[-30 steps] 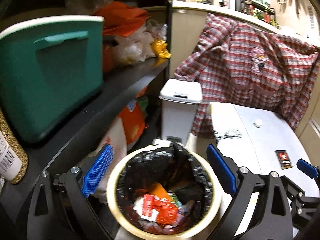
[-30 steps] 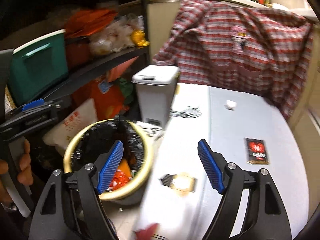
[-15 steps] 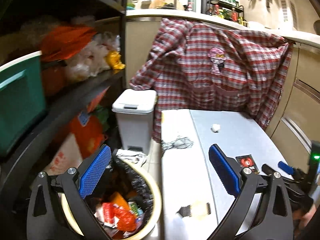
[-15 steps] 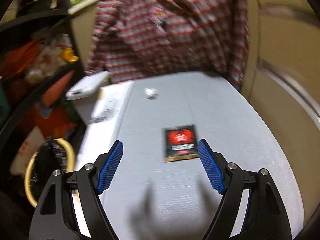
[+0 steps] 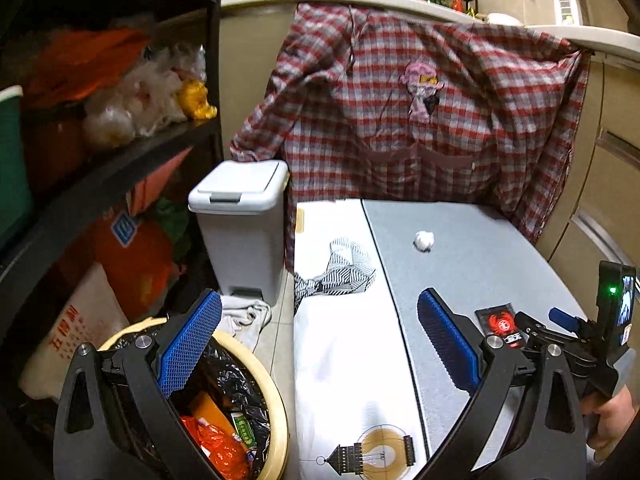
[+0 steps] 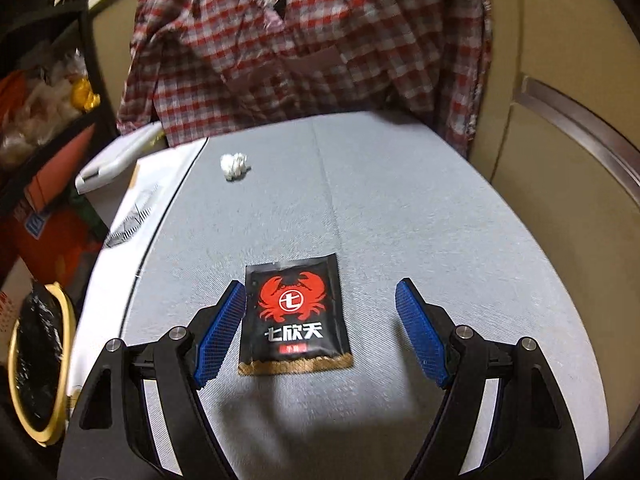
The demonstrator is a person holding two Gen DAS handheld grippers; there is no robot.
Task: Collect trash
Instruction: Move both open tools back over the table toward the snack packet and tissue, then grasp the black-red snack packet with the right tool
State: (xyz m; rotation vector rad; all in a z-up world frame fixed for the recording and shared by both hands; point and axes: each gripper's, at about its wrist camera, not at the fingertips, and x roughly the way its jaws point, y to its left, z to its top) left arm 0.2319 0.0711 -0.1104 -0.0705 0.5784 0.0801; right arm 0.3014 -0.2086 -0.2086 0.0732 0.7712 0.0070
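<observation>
Each gripper, the left [image 5: 318, 354] and the right [image 6: 320, 330], has two black angular fingers with triangular cut-outs and round silver screw heads at the joints. The fingertips [image 6: 420, 332] carry bright blue pads with a fine grid texture. The right gripper's black handle (seen from the left camera) bears a small green light, and bare skin of the right hand [image 5: 610, 416] shows below it.

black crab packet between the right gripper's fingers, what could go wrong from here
The black crab packet lies flat on the grey tablecloth, so the open right gripper may slide over it or pinch cloth instead. It also sits nearer one finger, so closing could push it sideways.
</observation>
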